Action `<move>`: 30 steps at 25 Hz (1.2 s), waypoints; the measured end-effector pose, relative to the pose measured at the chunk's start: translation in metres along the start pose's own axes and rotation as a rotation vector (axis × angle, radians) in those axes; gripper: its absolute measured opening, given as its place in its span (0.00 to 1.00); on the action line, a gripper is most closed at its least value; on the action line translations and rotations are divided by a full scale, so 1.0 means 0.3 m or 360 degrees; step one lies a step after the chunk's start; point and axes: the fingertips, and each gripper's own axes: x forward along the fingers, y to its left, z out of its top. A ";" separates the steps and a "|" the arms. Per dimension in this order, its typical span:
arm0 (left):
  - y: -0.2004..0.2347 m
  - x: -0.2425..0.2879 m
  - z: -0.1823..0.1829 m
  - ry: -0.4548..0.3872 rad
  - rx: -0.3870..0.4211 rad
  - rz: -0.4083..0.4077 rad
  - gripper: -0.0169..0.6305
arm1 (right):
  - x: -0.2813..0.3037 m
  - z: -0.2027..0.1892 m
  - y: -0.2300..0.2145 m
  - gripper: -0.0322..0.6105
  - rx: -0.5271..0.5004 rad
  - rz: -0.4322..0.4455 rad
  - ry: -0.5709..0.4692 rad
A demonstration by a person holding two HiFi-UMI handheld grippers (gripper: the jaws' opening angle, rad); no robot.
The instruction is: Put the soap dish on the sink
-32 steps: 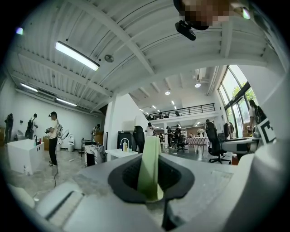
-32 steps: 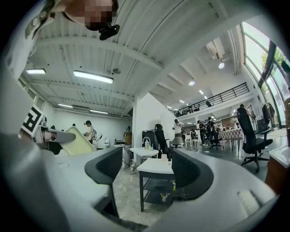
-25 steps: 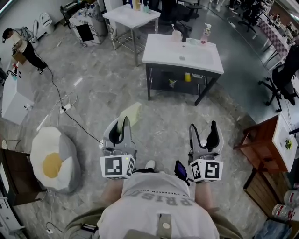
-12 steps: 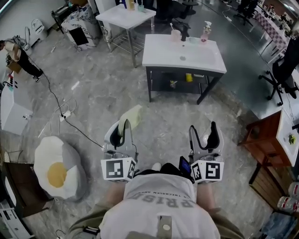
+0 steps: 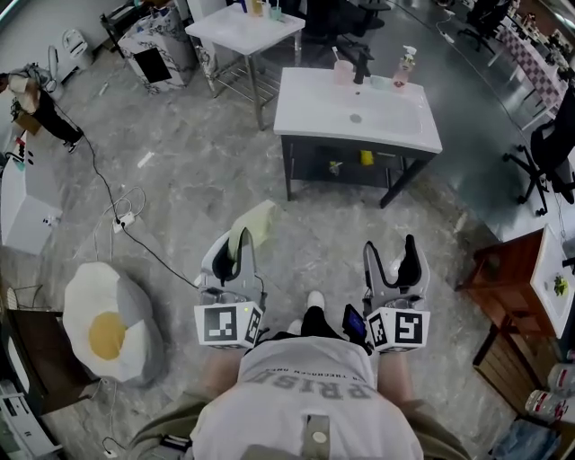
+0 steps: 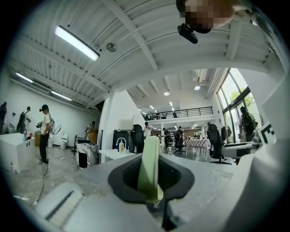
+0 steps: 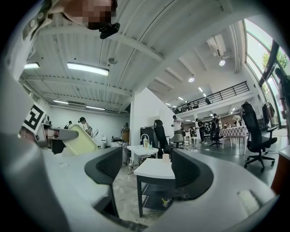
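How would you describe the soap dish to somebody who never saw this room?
From the white sink on its dark stand, come down the grey floor to the person's two grippers. The soap dish is the pale yellow-green flat tray with rounded corners, clamped edge-on in the left gripper; the right gripper is open and empty.

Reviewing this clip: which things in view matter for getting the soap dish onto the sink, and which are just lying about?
Job: pale green plastic soap dish, clamped in the left gripper; white sink on a dark frame.
Lying about: fried-egg-shaped floor cushion; small white table; brown wooden cabinet; pink spray bottle on the sink.
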 end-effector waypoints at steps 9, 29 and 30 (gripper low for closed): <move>-0.044 0.212 0.102 -0.0153 -0.0026 0.0065 0.07 | 0.215 0.091 -0.138 0.57 -0.0037 0.0110 -0.0116; 0.056 0.525 0.045 -0.0066 -0.0033 0.0085 0.07 | 0.539 -0.009 -0.224 0.57 0.0025 0.0095 -0.0012; 0.072 0.553 0.049 -0.0070 -0.0035 0.0072 0.07 | 0.562 -0.004 -0.219 0.57 0.0019 0.0087 -0.0016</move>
